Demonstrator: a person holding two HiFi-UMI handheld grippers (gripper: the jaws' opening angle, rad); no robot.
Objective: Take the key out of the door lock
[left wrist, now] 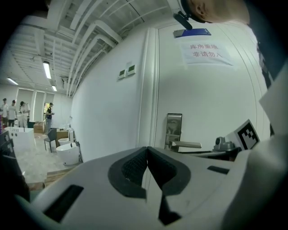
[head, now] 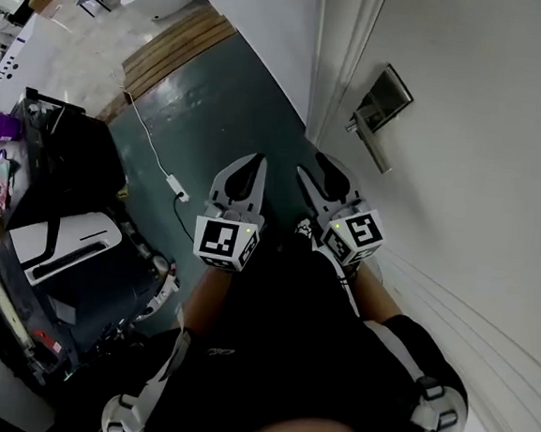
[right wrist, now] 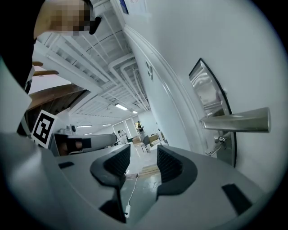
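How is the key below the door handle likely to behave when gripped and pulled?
The key looks like thin, shiny metal: probably stiff, light and somewhat slippery. It sticks out of the lock plate under the lever handle, so it may bind unless pulled straight.

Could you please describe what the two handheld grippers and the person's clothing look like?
Both the left gripper and right gripper have white, tapered shells with black textured pads. Each carries a cube bearing black-and-white square markers. The person wears a black top.

Clear air lies between my right tongs and the key, ahead and to their right. The door handle juts out just above the key, barring a reach from over it.
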